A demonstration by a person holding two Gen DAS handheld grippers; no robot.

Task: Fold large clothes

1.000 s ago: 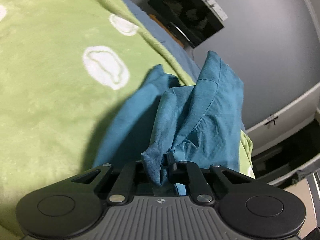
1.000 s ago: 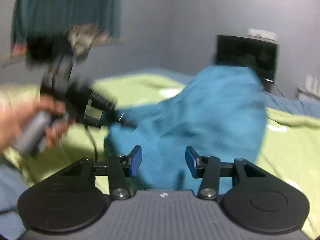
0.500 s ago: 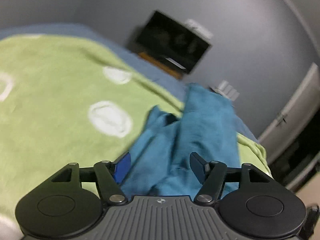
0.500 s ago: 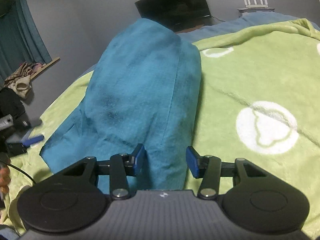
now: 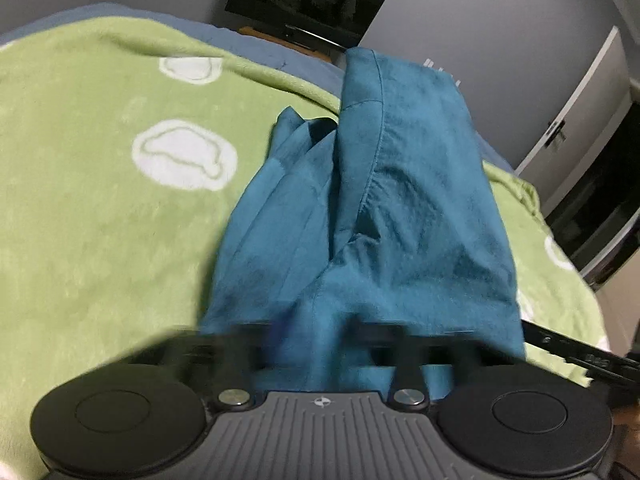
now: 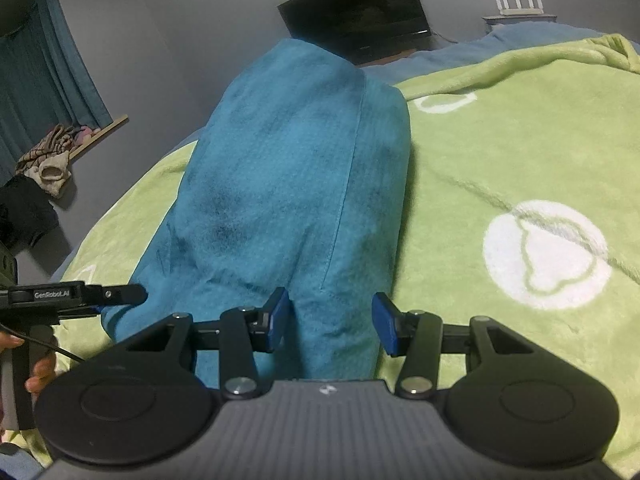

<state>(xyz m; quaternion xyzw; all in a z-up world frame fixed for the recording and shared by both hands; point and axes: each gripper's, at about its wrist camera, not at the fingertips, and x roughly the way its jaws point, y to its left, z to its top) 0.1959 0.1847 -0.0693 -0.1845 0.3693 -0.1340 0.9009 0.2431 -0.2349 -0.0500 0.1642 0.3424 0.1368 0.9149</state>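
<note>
Green blanket [image 6: 520, 152], white motifs, covering the bed: the bearing surface, extending ahead of and to both sides of both tongs. Teal garment [image 6: 296, 184], large, loosely bunched into a long ridge: lies on the blanket directly ahead of both tongs, its long axis running away from them toward the dark screen [image 6: 356, 24] on the far wall; its near hem reaches back to the tongs, its far end stands humped well ahead. Seams and a folded layer show on the side nearer the left tongs. Right gripper [image 6: 330, 322]: jaws spread partway, blue pads standing either side of the near hem with cloth between them but, as far as can be seen, not pressed on it; the ridge runs straight ahead along the gripper's own line. Left gripper [image 5: 320, 340]: jaws blurred in its own view; they have just been closing, cloth lies between them at the near hem, and they look pressed together on it, though the blur leaves the contact itself uncertain. From the right wrist view the left tool sits at the garment's left near corner, a hand [image 6: 36, 372] on its handle. Judgement: both tongs stand at the same near end, left at the corner, right toward the middle; the fold likely carries this hem forward along the long axis.
</note>
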